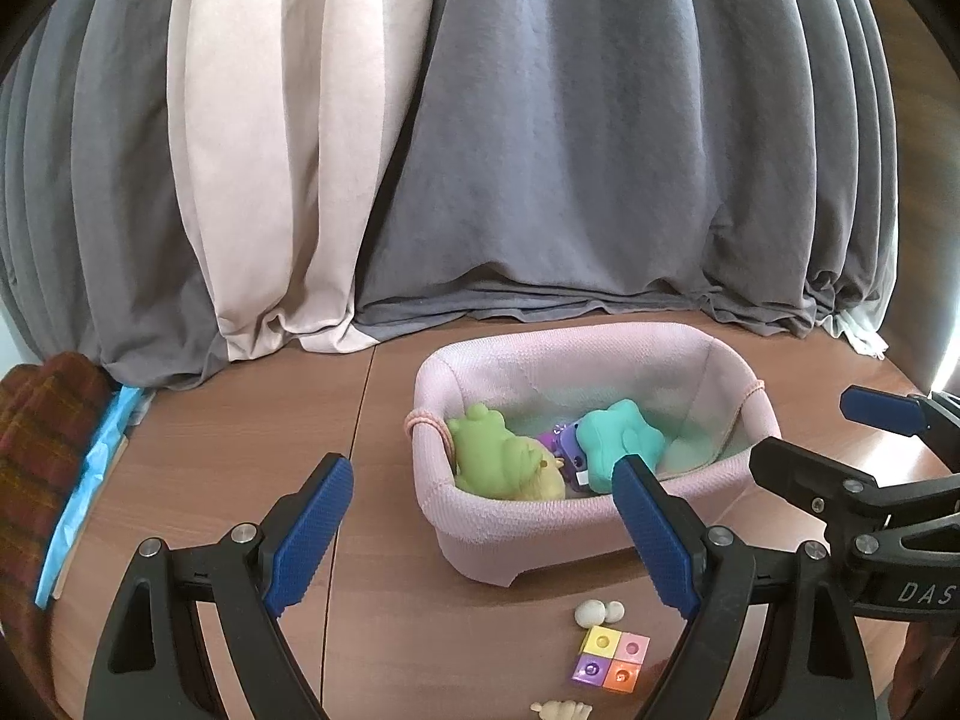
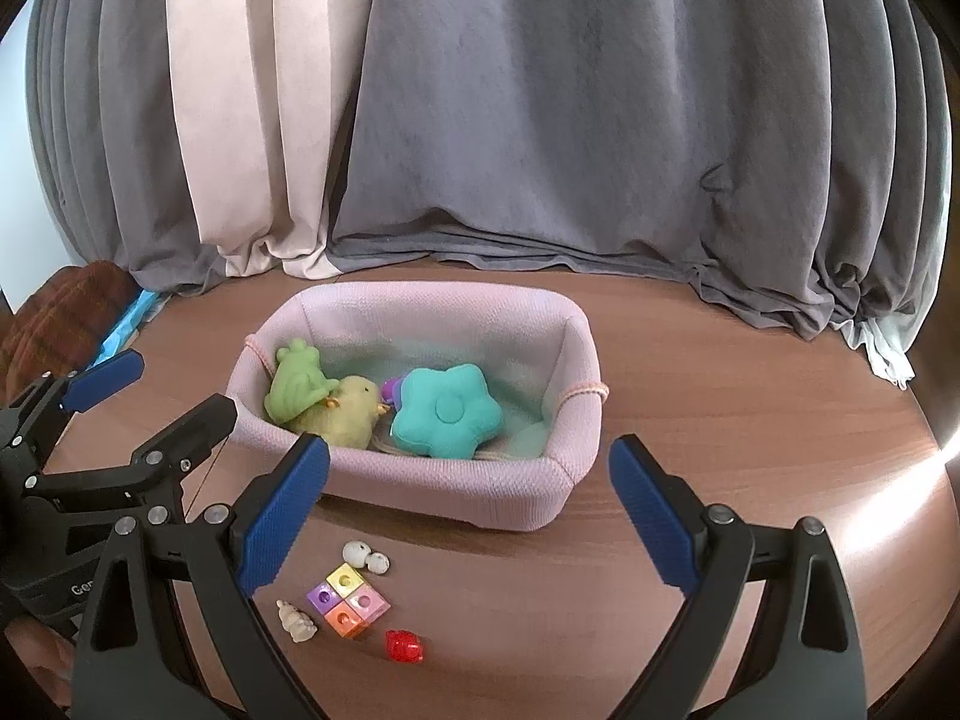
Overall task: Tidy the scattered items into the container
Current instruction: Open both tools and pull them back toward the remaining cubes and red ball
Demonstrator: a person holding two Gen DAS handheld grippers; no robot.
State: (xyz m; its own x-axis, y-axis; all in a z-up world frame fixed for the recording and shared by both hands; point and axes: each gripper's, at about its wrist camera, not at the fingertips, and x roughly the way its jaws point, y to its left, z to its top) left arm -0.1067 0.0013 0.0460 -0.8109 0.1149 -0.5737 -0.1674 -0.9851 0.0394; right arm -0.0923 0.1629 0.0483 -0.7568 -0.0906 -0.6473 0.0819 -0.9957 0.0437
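Note:
A pink fabric basket (image 1: 588, 534) (image 2: 432, 492) stands on the brown table. It holds a green frog (image 1: 486, 444) (image 2: 297, 381), a yellow chick (image 2: 351, 411), a teal star cushion (image 1: 618, 438) (image 2: 447, 411) and a small purple toy (image 1: 561, 441). In front of it on the table lie a four-colour block (image 1: 612, 657) (image 2: 348, 600), two white beads (image 1: 597, 612) (image 2: 365, 558), a beige figurine (image 2: 295, 621) and a red gem (image 2: 405, 645). My left gripper (image 1: 483, 463) (image 2: 180, 384) hovers open at the basket's near left. My right gripper (image 2: 469, 447) (image 1: 804, 429) is open above the small items, holding nothing.
Grey and beige curtains (image 2: 540, 180) hang down to the table's far edge. A reddish-brown knitted thing (image 1: 42, 450) and a light blue strip (image 1: 90, 480) lie at the far left. The round table edge (image 2: 936, 480) curves close on the right.

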